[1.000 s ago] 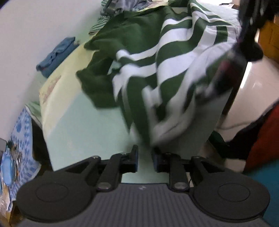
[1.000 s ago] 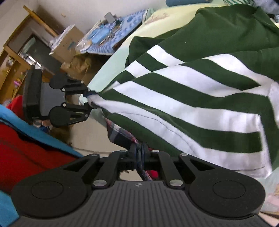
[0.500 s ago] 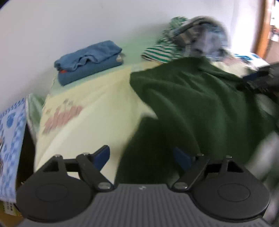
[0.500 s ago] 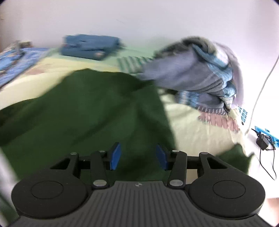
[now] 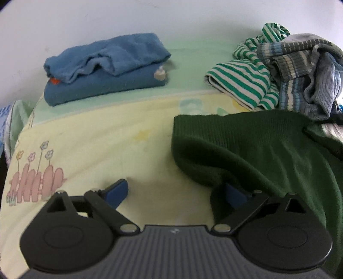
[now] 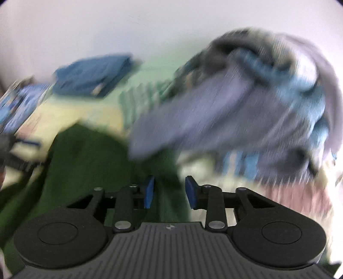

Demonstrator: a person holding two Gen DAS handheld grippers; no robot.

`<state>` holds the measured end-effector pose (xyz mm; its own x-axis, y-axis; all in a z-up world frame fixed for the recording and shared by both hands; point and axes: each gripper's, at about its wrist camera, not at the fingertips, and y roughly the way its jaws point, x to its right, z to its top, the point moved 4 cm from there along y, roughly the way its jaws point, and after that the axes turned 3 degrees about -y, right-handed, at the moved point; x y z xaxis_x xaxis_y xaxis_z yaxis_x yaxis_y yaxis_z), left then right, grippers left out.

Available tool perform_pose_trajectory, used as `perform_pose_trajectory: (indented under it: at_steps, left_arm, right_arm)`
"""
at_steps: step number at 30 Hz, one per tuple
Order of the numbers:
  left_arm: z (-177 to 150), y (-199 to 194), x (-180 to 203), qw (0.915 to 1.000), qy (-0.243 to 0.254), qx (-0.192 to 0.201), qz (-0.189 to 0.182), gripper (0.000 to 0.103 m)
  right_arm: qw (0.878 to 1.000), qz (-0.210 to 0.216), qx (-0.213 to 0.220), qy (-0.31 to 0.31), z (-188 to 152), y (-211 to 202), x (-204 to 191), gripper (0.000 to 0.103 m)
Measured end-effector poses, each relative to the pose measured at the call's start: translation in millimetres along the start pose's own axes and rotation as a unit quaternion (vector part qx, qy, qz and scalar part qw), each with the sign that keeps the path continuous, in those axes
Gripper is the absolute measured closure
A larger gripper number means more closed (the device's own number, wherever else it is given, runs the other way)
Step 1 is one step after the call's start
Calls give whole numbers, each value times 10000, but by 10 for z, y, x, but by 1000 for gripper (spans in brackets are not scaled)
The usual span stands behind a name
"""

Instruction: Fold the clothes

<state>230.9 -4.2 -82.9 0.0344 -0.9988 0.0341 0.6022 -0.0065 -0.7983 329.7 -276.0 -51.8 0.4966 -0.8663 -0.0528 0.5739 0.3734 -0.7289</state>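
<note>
Green garment (image 5: 253, 150): lies on the bed, right of centre in the left wrist view, its folded edge facing left; its near part drapes over the right finger of the left gripper. In the blurred right wrist view it fills the near left.
Left gripper (image 5: 178, 191): fingers spread wide, having just been opening; bare sheet between them, cloth over the right one only, nothing clamped.
Right gripper (image 6: 170, 191): fingers partly apart, having just been closing; green cloth lies in the gap, and no pad visibly presses on it.
Bed (image 5: 96, 150): pale yellow sheet with a pink fence and flower print at near left, a mint-green band along the far side.
Folded blue pile (image 5: 105, 64): far left, on the green band, close to the wall.
Unfolded heap (image 5: 289, 70): striped and grey-blue clothes at far right, touching the green garment's far edge.
Wall (image 5: 171, 19): plain white, directly behind the bed.
Open room: the yellow sheet left of the garment.
</note>
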Motion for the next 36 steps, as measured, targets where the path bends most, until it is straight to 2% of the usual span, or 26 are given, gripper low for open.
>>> perform_pose_trajectory:
  at_steps: [2,4,6,7,8,12,14,15,17,19,21,25,28,29,31,33,35,36]
  left_arm:
    - [4,7,4,10000,24,18,35,5]
    - [-3,15,-7,10000,-7,26,70,4]
    - [-12,22,-18,9999,-41,33,105,2]
    - [-25,17,-21,9999,-84,27,127,2]
    - [-33,9,-20,9998,-128,33,144,2]
    - [-47,-44,25,9995,-134,74,291,4]
    - [-36,-83,64,9993,-23,128,359,5]
    - [-24,-112,84,9991,43,170,375,6]
    - [13,-152,92,9994,62,230,270,6]
    - [68,-166,87,9998,-23,205,25,6]
    - [137,-157,93,9994,-169,164,-239,4]
    - [278,44,68,9972,-607,-17,-429,3]
    - [323,180,63,9947,-892,-115,-498,4]
    - [333,211,70,9944,-921,-100,-504,4]
    - [346,248,140,9961,-776,-3,-430,5]
    - [354,279,233,9981,-530,94,-313,13]
    - [338,297,343,9995,-170,189,-186,24]
    - [331,293,388,9994,-37,226,-241,31]
  right_arm:
    - [9999,-115,75,87,196,126,61,71]
    - [9985,-325,360,239,417,189,141,88]
    - [9961,-360,471,655,645,313,268,89]
    - [9949,-421,500,764,739,401,318,101]
    - [9940,-542,527,785,822,500,355,103]
    - [9960,-505,422,609,998,868,290,103]
    - [9981,-566,192,164,1016,904,122,103]
    - [9988,-475,143,49,982,813,69,103]
    - [9996,-231,87,-103,894,588,-23,86]
    - [9996,-66,45,-258,760,367,-85,64]
    - [9991,-26,23,-416,553,154,-101,55]
    - [9983,257,-451,-255,77,18,11,54]
    - [9961,598,-604,-230,-229,-104,35,52]
    - [9954,667,-620,-303,-261,-94,6,50]
    - [9950,539,-596,-590,-376,-79,-36,46]
    - [9951,431,-415,-787,-429,-86,-66,46]
    - [9959,371,-246,-790,-434,-117,-68,53]
    - [9968,374,-225,-674,-427,-123,-59,68]
